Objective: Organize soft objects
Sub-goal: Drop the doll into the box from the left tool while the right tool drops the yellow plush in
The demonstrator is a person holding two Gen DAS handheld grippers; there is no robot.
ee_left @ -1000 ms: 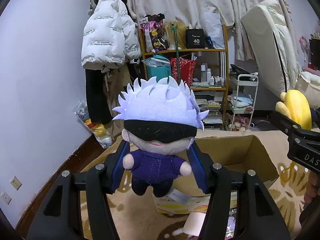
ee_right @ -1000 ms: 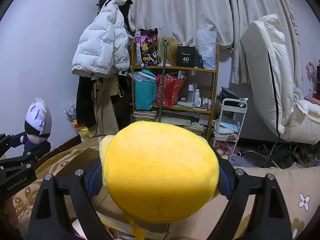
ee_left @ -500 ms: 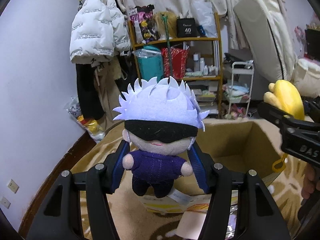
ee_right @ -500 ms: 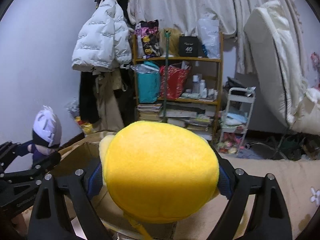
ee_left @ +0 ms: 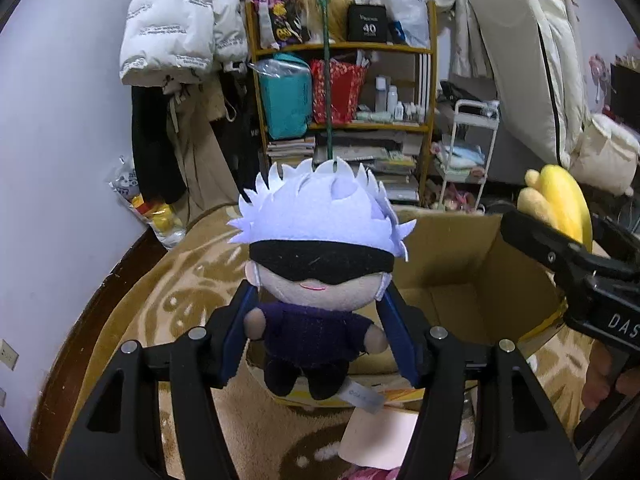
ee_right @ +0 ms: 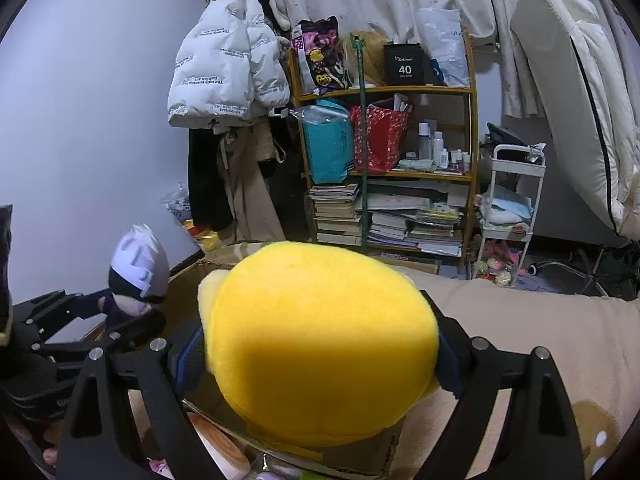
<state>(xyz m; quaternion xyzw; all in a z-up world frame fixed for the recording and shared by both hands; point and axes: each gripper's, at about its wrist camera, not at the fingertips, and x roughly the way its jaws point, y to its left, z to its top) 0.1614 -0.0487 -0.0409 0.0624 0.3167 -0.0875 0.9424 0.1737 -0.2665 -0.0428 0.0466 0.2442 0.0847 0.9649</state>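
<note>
doll: a small plush doll [ee_left: 316, 272] with spiky pale lilac felt hair, a black blindfold band, a thin pink mouth and a dark purple outfit; it sits upright between the blue pads of the left gripper [ee_left: 318, 332], above the front edge of the cardboard box [ee_left: 452, 276].
left jaws: they have just been opening; the doll is between them, the left pad by its arm, the right pad with a sliver of gap beside its other arm, so the pads no longer press on it.
yellow plush: a rounded bright yellow plush toy [ee_right: 320, 340] with a paler lobe at its left side, fills the span of the right gripper [ee_right: 320, 352], over the box's near rim.
right jaws: spread wide and closed against both flanks of the yellow plush.
left wrist view only: the doll's face and fabric tag, the box's bare brown inside, the patterned tan rug [ee_left: 168, 280], and the right gripper from the side with a person's fingers [ee_left: 600, 376] on its handle.
right wrist view only: the doll from the side, low at left, and a beige blanket [ee_right: 540, 340] to the right of the box.
both views: a shelf [ee_right: 400, 168] with books and bags, a white puffer jacket [ee_left: 176, 20] hanging on the wall, a white trolley [ee_right: 516, 200].
</note>
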